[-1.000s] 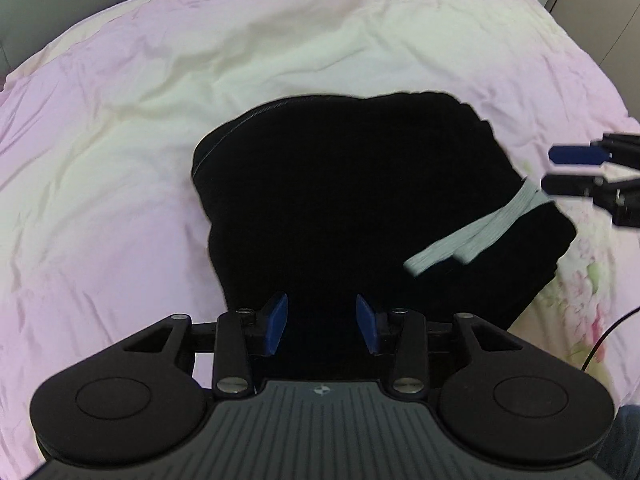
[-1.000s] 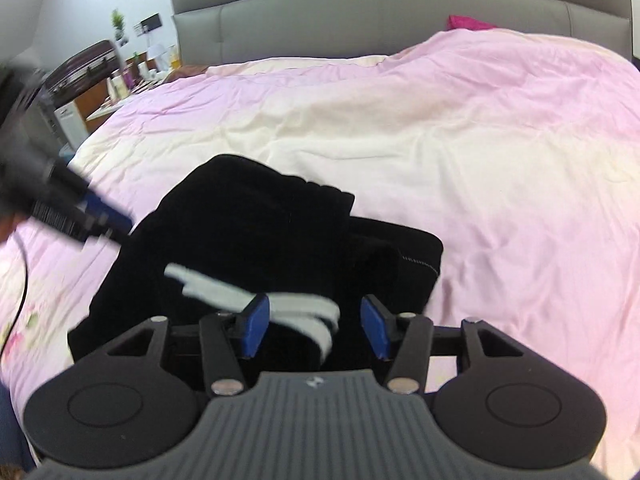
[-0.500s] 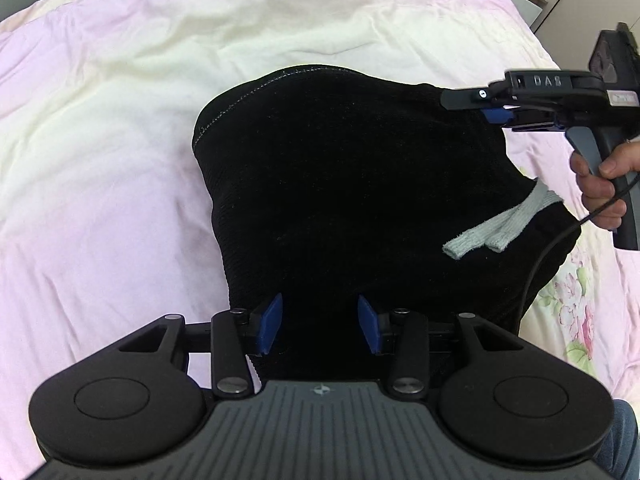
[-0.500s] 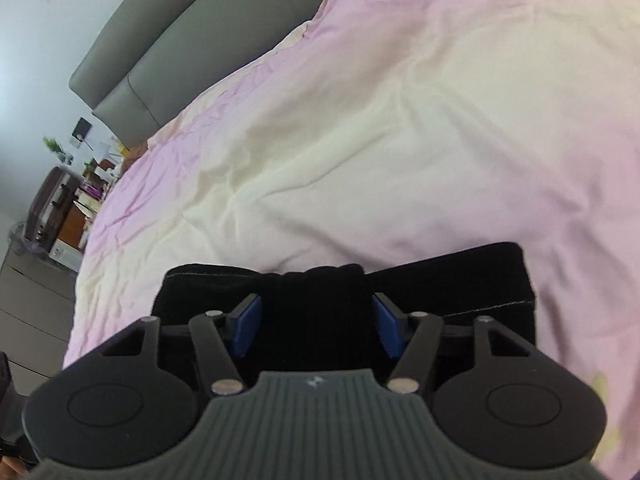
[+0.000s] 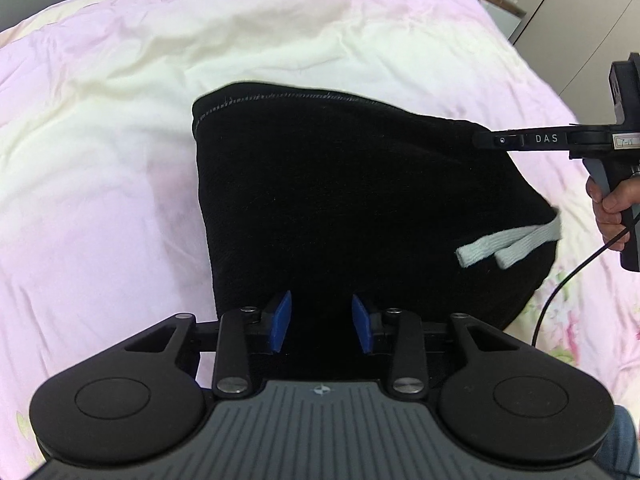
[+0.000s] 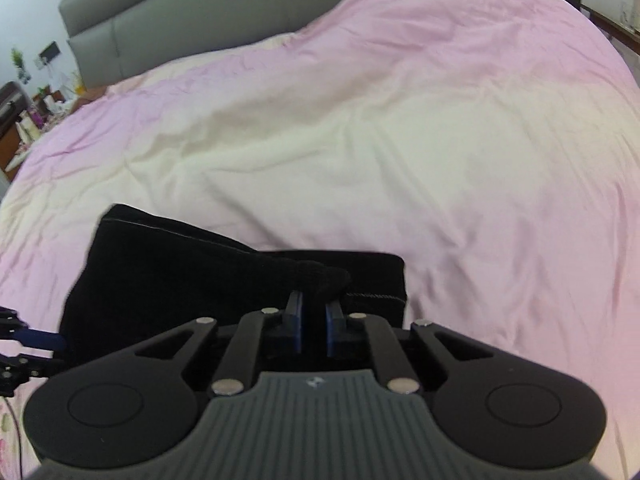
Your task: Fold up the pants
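Black knit pants (image 5: 360, 216), folded, are lying on the pink quilted bed (image 5: 120, 208). Right tongs (image 6: 314, 322) are pinching a raised fold of them at the far edge. Left tongs (image 5: 322, 322) are closing over the near edge, pads not yet pressing.

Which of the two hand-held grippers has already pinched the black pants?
The right hand-held gripper: black pants fabric is bunched between its pads. The left hand-held gripper is closing, not yet gripping.
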A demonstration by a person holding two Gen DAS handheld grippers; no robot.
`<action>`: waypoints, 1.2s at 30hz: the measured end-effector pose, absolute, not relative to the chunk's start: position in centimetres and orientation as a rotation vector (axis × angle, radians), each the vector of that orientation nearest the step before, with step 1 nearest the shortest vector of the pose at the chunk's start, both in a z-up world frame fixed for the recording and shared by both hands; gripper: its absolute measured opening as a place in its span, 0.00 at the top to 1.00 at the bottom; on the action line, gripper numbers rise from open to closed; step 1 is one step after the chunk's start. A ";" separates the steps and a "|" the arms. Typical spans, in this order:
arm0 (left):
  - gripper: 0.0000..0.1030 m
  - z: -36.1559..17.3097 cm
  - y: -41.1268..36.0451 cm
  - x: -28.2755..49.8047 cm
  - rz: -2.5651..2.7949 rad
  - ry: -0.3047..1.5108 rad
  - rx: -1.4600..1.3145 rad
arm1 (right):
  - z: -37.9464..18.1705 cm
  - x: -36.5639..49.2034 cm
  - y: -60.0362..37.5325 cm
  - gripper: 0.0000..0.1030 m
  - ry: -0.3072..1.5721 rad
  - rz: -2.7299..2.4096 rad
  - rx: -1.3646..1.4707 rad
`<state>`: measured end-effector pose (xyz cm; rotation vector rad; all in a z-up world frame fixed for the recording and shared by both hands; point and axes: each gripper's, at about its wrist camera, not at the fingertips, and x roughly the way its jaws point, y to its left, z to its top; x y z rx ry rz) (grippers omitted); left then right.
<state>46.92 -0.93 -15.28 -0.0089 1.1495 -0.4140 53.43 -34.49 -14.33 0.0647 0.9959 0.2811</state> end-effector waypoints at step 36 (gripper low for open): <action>0.75 -16.9 -3.3 56.8 -0.227 1.066 0.048 | -18.7 55.9 -38.6 0.70 1.103 0.310 0.257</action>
